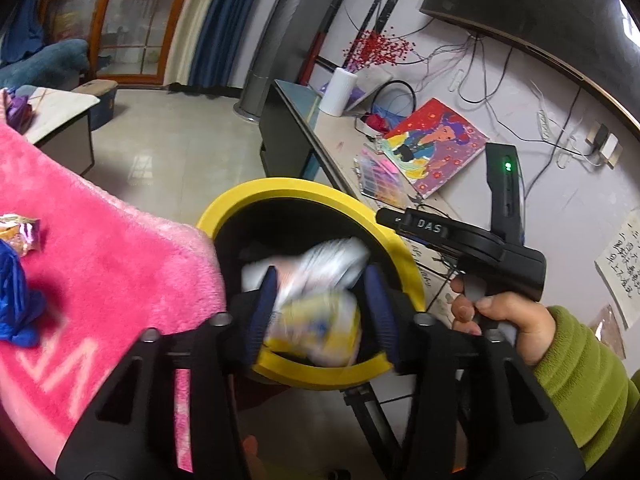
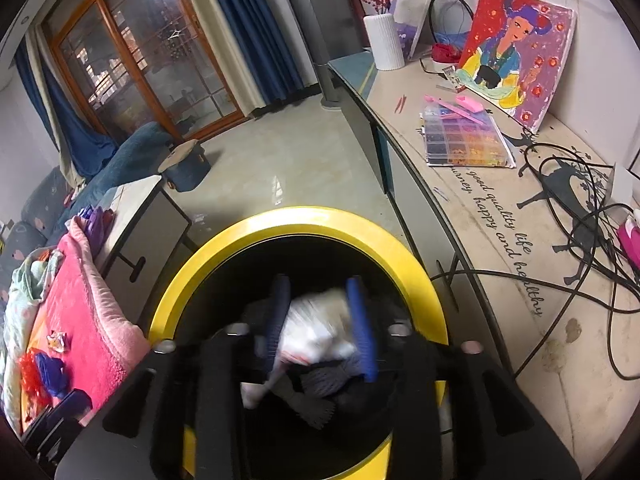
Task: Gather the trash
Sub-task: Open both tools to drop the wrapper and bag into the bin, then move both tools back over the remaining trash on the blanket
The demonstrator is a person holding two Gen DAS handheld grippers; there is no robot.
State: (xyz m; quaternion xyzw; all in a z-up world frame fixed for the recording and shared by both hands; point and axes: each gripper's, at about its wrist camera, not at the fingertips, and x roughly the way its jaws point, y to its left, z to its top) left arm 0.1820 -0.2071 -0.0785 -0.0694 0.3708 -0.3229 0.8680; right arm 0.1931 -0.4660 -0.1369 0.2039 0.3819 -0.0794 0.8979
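over the yellow-rimmed bin, both grippers' jaws are held apart, blurred wrappers seen between them.

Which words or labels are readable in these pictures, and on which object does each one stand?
"DAS": on the right gripper.
"good quality life", "happy and healthy": on the table mat.
Handwritten note: too blurred to read.
Pale letters on the pink blanket: cut off, unreadable.
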